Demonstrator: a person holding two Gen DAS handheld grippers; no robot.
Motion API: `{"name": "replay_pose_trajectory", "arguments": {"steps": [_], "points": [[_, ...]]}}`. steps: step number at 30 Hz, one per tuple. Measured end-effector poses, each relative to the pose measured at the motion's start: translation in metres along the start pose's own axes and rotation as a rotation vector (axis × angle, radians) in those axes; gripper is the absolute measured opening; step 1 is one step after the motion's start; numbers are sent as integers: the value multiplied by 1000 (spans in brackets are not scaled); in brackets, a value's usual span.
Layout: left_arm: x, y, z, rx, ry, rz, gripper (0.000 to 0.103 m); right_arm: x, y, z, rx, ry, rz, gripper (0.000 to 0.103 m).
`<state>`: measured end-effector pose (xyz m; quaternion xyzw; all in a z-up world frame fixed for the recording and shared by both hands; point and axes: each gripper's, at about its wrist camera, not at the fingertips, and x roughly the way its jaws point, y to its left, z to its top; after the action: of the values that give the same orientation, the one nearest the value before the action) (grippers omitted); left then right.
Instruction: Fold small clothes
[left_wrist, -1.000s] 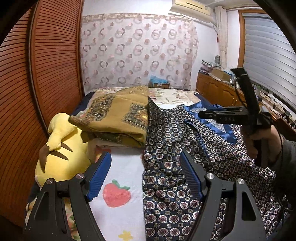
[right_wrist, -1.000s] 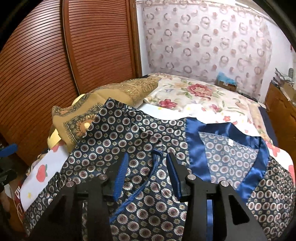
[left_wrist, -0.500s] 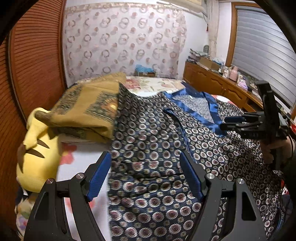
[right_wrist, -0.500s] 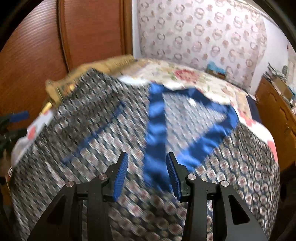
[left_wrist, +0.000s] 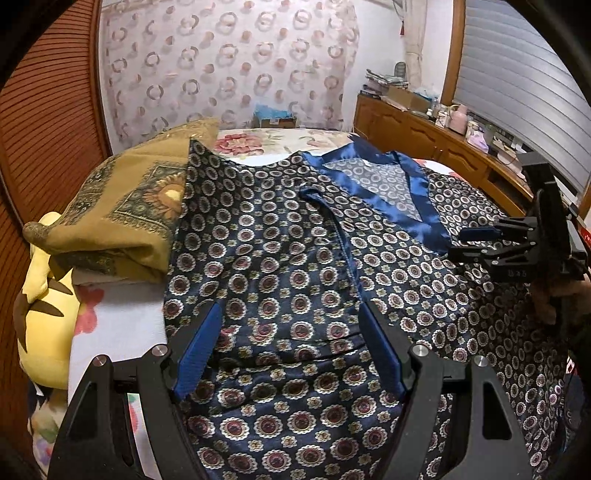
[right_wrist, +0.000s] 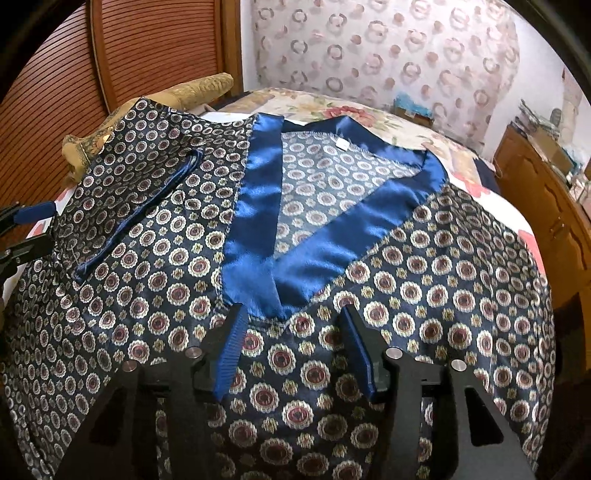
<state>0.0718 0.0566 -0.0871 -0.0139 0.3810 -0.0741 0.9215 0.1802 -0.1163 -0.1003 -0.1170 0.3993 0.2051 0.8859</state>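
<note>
Patterned navy top (left_wrist: 295, 258) is spread flat on the bed (left_wrist: 118, 328), nothing folded yet; both grippers have been brought lower and closer over it; left gripper (left_wrist: 290, 343) fingers held wide apart, right gripper (right_wrist: 291, 343) fingers opening, nothing pinched, so a grab looks imminent.

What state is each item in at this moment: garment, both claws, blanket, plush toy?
Patterned garment: spread flat on the bed, unfolded, blue satin collar lying open.
Left claw: open above the garment, gripping nothing.
Right claw: jaws opening over the collar's point, nothing pinched.
Mustard blanket: folded, beside the garment.
Yellow plush toy: lying at the bed's edge.
</note>
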Motion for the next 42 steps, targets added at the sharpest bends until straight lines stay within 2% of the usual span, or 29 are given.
{"name": "replay_pose_trajectory", "arguments": {"steps": [3,10,15,23,33,37,42], "points": [[3,-5,0,9,8,-5,77,-11,-6,-10,25,14,2,54],[7,-20,-1,33,27,-21,77,-75,-32,-43,63,-65,-36,54],[4,-35,1,52,21,-43,77,-108,-82,-79,123,-66,-171,54],[5,-73,8,115,19,-88,77,-140,-163,-134,302,-53,-243,54],[15,-117,18,189,24,-141,77,-134,-193,-162,412,-29,-183,54],[20,-127,18,205,32,-158,77,-132,-196,-165,441,-41,-129,45],[29,-127,14,198,55,-166,77,-134,-199,-170,448,-53,-88,30]]}}
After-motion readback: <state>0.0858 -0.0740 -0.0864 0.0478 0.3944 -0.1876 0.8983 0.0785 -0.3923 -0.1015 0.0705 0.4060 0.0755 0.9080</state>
